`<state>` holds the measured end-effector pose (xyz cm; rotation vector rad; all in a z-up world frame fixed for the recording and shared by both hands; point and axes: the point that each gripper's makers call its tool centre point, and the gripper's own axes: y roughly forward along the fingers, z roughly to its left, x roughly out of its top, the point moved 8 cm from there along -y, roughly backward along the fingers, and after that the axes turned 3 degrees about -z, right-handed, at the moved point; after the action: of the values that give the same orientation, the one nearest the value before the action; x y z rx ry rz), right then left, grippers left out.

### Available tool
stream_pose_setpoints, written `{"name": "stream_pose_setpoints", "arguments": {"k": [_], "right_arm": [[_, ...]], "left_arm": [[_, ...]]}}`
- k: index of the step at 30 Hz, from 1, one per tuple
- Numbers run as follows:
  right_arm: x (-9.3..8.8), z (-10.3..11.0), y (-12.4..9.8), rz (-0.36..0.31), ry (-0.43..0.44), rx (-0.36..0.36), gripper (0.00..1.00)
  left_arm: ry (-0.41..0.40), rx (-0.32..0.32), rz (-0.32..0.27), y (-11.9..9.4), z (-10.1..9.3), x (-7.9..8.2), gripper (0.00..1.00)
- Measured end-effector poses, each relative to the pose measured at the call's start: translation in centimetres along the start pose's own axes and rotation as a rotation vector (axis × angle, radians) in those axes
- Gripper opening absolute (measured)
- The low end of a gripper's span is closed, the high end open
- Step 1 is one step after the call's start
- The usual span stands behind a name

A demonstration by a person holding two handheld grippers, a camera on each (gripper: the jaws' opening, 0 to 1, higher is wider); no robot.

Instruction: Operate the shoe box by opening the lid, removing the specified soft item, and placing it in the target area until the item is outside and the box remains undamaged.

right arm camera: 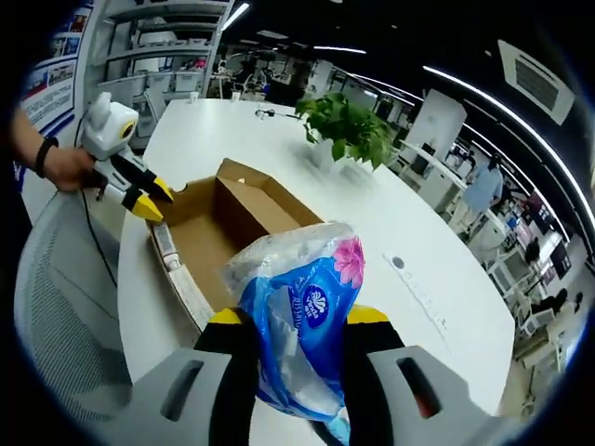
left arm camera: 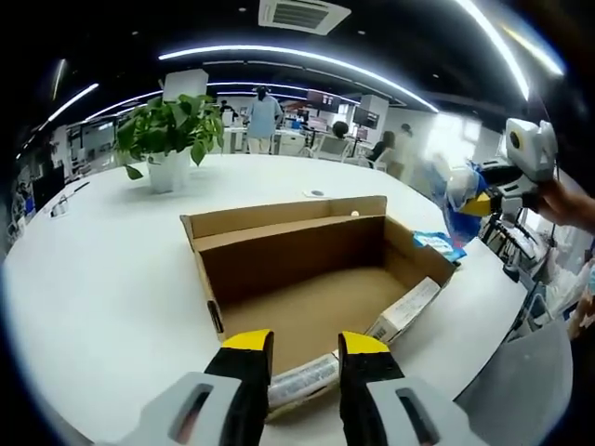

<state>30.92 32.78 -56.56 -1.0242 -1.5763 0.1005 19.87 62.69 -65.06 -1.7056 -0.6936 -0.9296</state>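
An open brown cardboard shoe box (left arm camera: 279,251) lies on the white table, its inside bare. My left gripper (left arm camera: 305,346) is at the box's near side, jaws a little apart, with the labelled near flap (left arm camera: 302,379) between them. The soft item is a blue and white tissue pack (right arm camera: 297,297) with a pink flower print. My right gripper (right arm camera: 299,321) is shut on it and holds it up in the air beside the box (right arm camera: 237,209). From the left gripper view, the right gripper (left arm camera: 493,200) and the pack (left arm camera: 462,197) hang past the box's right end. The left gripper (right arm camera: 149,200) sits at the box's far rim.
A potted green plant (left arm camera: 172,139) stands behind the box on the round white table (left arm camera: 102,279). A small blue and white packet (left arm camera: 437,243) lies by the box's right rim. A grey chair (right arm camera: 56,307) stands at the table edge. People and desks fill the background.
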Motion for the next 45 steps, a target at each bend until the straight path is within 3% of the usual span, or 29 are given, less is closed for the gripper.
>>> {"name": "stream_pose_setpoints", "arguments": {"k": [5,15,24,30,38,45], "right_arm": [[-2.5,-1.8,-2.3,0.027,0.036,-0.056,0.30],[-9.4,-4.6,-6.1,0.104,0.123,-0.135,0.30],[-15.7,-7.4,-9.4,0.184,0.167,-0.163,0.31],[-19.5,-9.8,-10.9,0.261,0.161,-0.170,0.31],[-23.7,-13.0,-10.8,0.376,0.109,-0.143,0.31],[-25.6,-14.6,-8.9,0.447,0.051,-0.082,0.32]], "left_arm": [[0.002,0.014,0.007,-0.1,-0.1,0.0,0.28],[-0.018,0.046,-0.008,-0.4,0.1,0.3,0.29],[-0.074,0.076,-0.051,-1.0,0.6,0.7,0.31],[-0.048,0.108,-0.045,-0.9,0.5,0.8,0.31],[-0.078,0.128,-0.056,-1.2,1.2,0.7,0.32],[-0.080,0.151,-0.056,-1.2,1.4,0.7,0.31]]}}
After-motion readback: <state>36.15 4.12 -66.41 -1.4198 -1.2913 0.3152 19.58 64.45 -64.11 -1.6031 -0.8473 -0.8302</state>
